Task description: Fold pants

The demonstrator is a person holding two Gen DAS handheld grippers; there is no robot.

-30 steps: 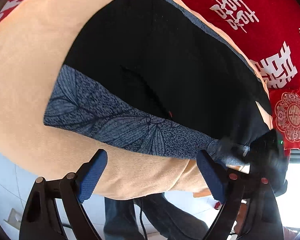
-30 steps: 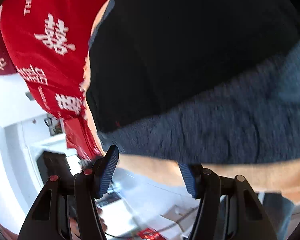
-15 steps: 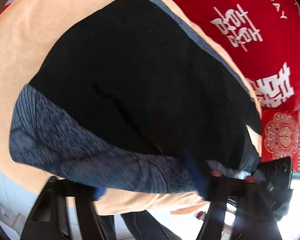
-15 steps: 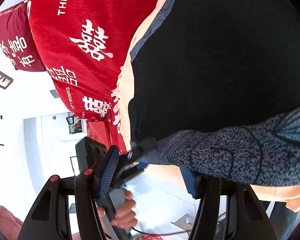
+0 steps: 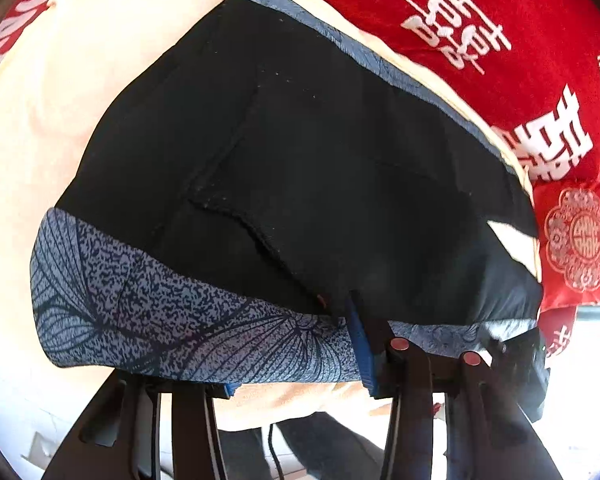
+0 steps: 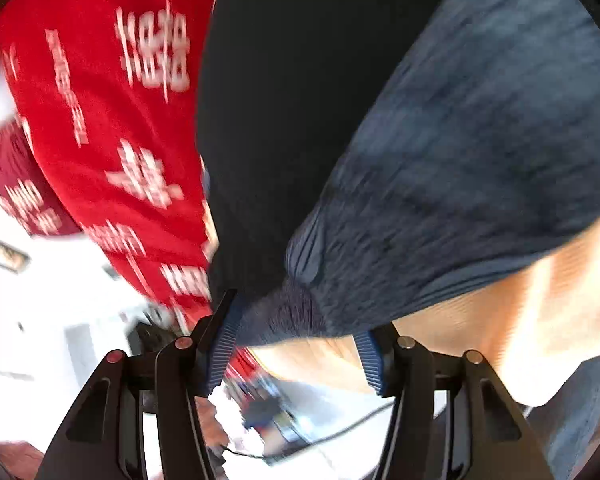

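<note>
Both grippers closing on the pants' patterned waistband at the bed's near edge.
Your left gripper (image 5: 296, 364) has just been closing and clenches the pants (image 5: 300, 168) by the waistband (image 5: 188, 320); your right gripper (image 6: 296, 344) has just been closing too, cloth between its jaws, grip unclear in the blur — lift now and that corner may slip onto the blanket (image 5: 60, 80).

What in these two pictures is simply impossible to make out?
- Left wrist view: one pad of the left gripper lies hidden under the pants' patterned band.
- Right wrist view: motion blur smears the red cloth lettering, and whether the right gripper pinches the band is unclear.
- Both views: the pants run past the picture edges.
</note>
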